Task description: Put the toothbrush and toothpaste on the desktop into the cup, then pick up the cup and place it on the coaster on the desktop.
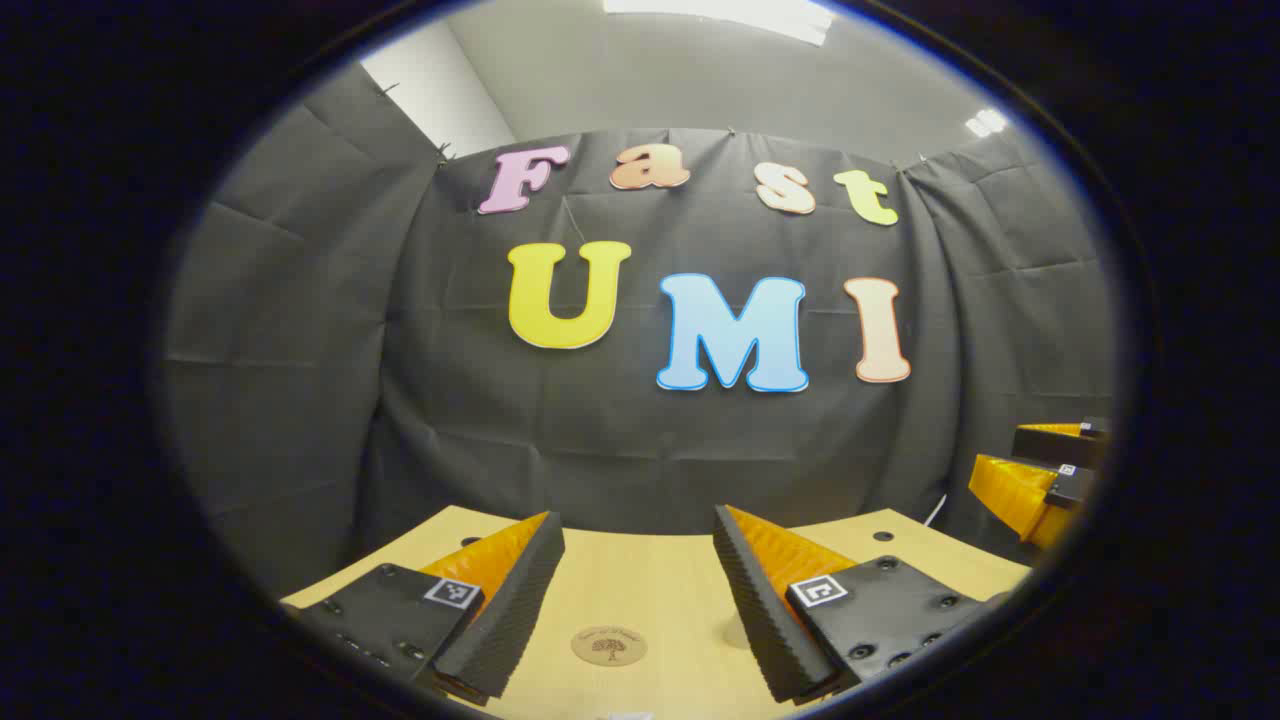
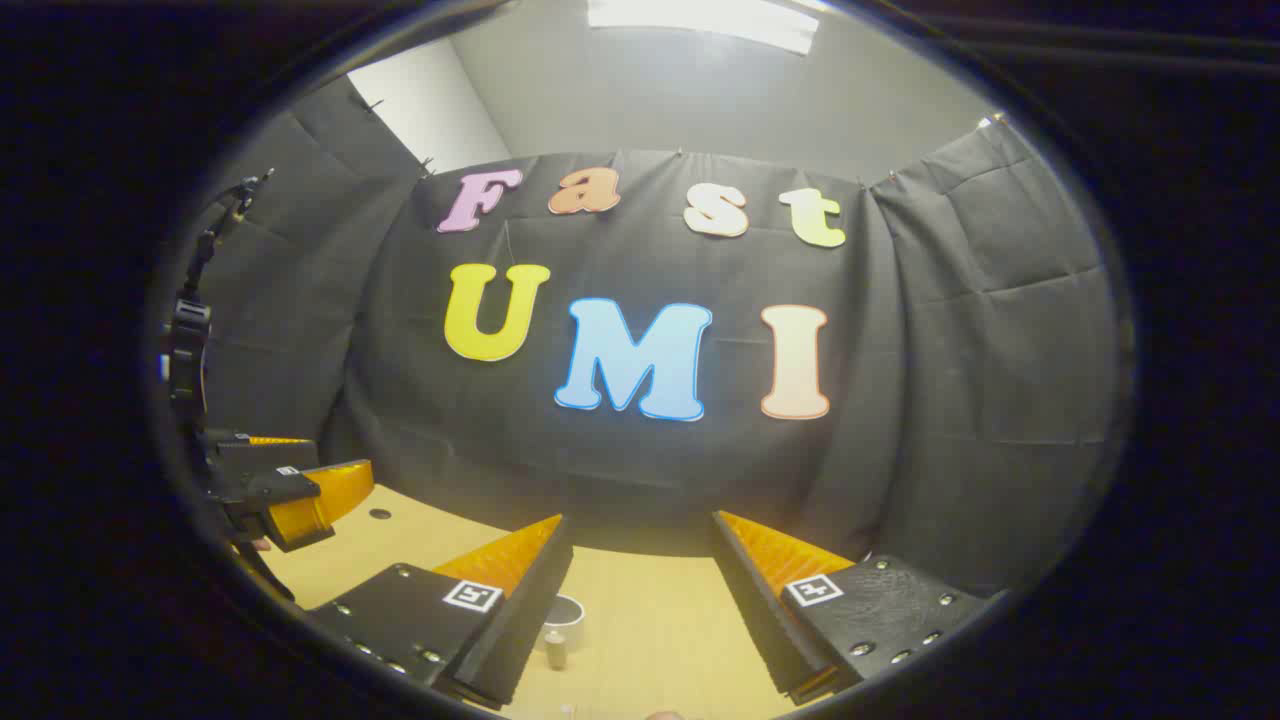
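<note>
In the left gripper view, a round wooden coaster [image 1: 608, 645] lies on the pale wooden desktop [image 1: 650, 570], low between my fingers. My left gripper [image 1: 636, 520] is open, holds nothing and hovers above the desk. The right gripper [image 1: 1005, 462] shows at the far right edge of that view. In the right gripper view, a white cup [image 2: 566, 610] stands on the desktop [image 2: 650, 610], partly hidden behind my left finger. A small pale item [image 2: 555, 650] sits just in front of the cup, too small to tell what it is. My right gripper [image 2: 640, 522] is open and holds nothing.
The black cloth wall closes the far side of the desk in both views. The left gripper [image 2: 335, 470] and a dark rig [image 2: 190, 340] stand at the left edge of the right gripper view. Small round holes [image 1: 882, 536] mark the desktop.
</note>
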Action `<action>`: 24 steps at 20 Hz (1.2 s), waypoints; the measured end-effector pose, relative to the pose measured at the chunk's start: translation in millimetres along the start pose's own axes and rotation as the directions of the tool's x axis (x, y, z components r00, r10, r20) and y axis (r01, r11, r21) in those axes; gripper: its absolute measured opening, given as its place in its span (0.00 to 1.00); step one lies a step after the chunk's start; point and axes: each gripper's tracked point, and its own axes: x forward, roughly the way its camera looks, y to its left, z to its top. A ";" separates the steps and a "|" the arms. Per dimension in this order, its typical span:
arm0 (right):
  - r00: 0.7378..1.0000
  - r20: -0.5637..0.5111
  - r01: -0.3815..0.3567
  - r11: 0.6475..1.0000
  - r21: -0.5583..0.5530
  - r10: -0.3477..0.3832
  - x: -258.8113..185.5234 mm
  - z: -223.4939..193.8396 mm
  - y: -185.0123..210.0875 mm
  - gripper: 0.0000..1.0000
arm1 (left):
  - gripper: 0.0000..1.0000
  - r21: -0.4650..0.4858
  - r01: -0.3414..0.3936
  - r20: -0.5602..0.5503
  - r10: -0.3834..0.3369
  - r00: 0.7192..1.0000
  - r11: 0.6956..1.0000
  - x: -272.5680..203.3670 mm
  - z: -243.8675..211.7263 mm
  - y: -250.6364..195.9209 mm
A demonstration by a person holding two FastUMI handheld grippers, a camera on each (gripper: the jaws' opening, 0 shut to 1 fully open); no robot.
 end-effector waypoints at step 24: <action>0.987 -0.152 -0.042 0.995 0.094 0.056 -11.5 -31.7 16.9 0.88 | 0.96 0.033 -0.038 -0.125 0.041 0.991 0.999 -9.4 -38.4 14.5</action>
